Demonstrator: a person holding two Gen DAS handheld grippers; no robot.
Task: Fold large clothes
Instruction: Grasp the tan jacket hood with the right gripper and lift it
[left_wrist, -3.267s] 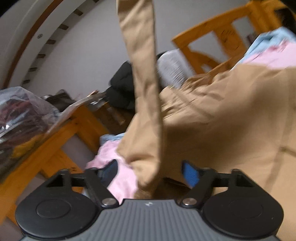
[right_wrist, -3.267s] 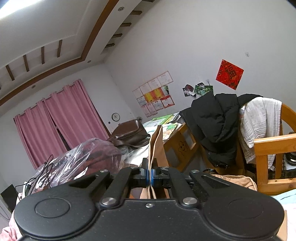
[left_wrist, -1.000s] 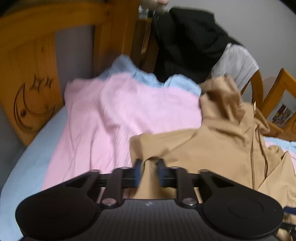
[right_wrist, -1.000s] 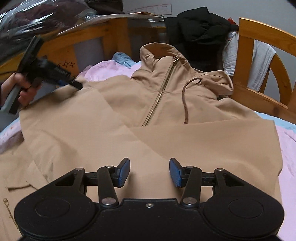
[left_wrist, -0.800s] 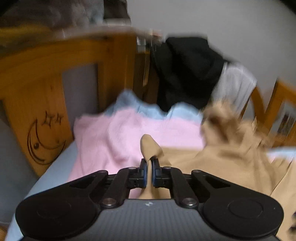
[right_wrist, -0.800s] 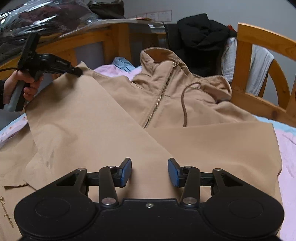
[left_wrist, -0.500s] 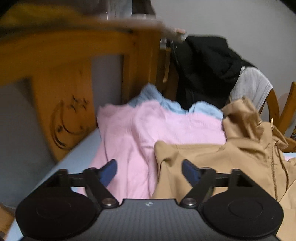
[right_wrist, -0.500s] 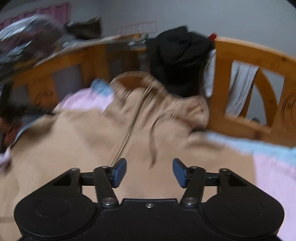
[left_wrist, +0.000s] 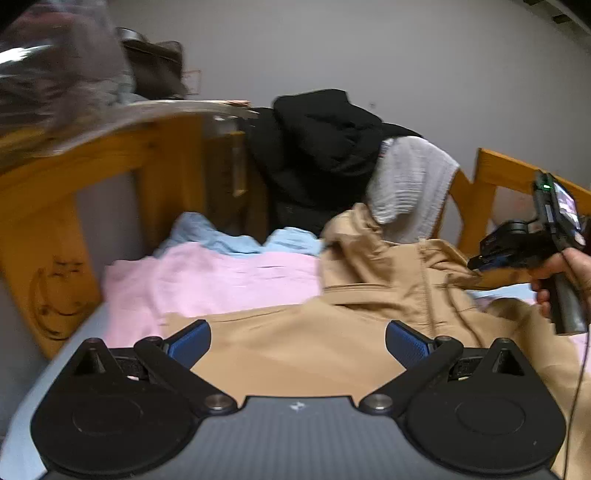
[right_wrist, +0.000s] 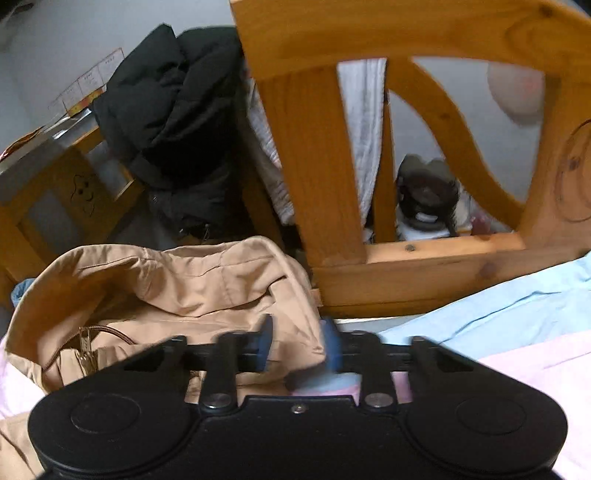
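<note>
The left gripper (left_wrist: 297, 341) is opening, its blue pads spread wide with nothing pinched; the tan jacket (left_wrist: 306, 350) lies flat on the bed just beyond and below them, on pink bedding (left_wrist: 221, 277). Only the left view shows the right gripper (left_wrist: 480, 263) from outside, off to the right in a hand (left_wrist: 561, 273), its tip at the jacket's far edge by the hood. Only the right view shows that grip close up: the blurred pads have closed on a fold of the jacket's (right_wrist: 177, 288) hood edge, right gripper (right_wrist: 297, 349). Straight ahead of it stands the wooden bed frame (right_wrist: 314, 166), with a black coat (right_wrist: 173, 110) draped to the left.
</note>
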